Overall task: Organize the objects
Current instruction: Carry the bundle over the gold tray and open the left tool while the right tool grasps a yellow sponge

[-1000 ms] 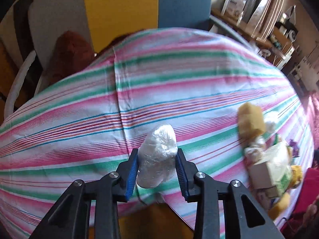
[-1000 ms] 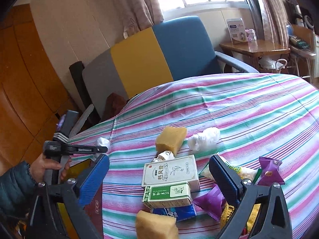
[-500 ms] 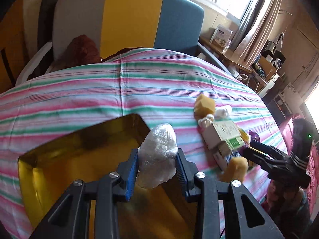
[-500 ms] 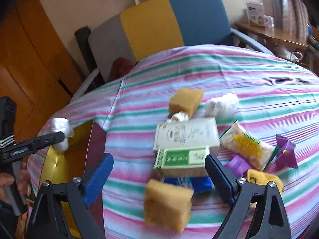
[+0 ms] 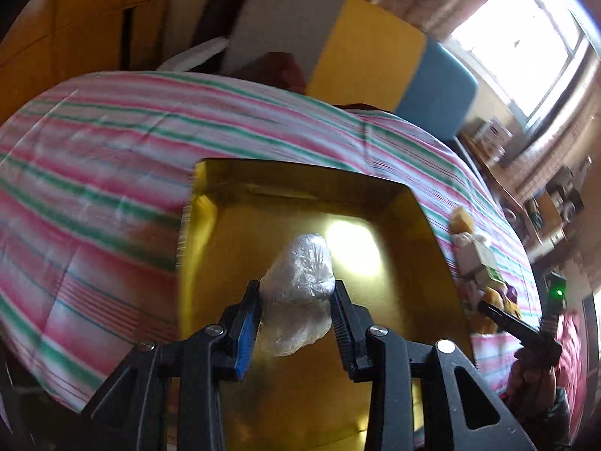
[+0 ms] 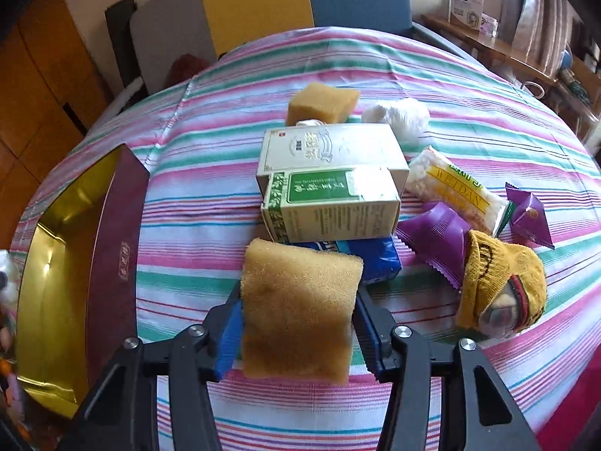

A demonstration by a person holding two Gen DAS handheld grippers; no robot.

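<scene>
While my left claw [image 5: 295, 310] pinches the crinkly plastic ball [image 5: 298, 293], I think the step I am on is putting things away into the gold box [image 5: 409, 259]. The ball sits squeezed between both pads, and the claw is only as wide as the ball is. Right under and ahead of it is the shiny gold floor of the box, so I judge the ball is over the right spot. My next move should be to go down a little and let the pads spread so the ball drops inside, not on the rim. My right claw [image 6: 296, 323] squeezes a yellow sponge [image 6: 298, 310] from both sides, and I cannot tell if the sponge is lifted off the striped cloth [image 6: 195, 203]. Just past that sponge lie a blue packet [image 6: 372, 261], a green box [image 6: 330, 205] and a white box [image 6: 330, 150]. To the right of the claw sit purple packets [image 6: 437, 236] and a little doll in a yellow hat [image 6: 501, 287]. Far to the left of that claw is the gold box, so I think the sponge must travel that way next.
</scene>
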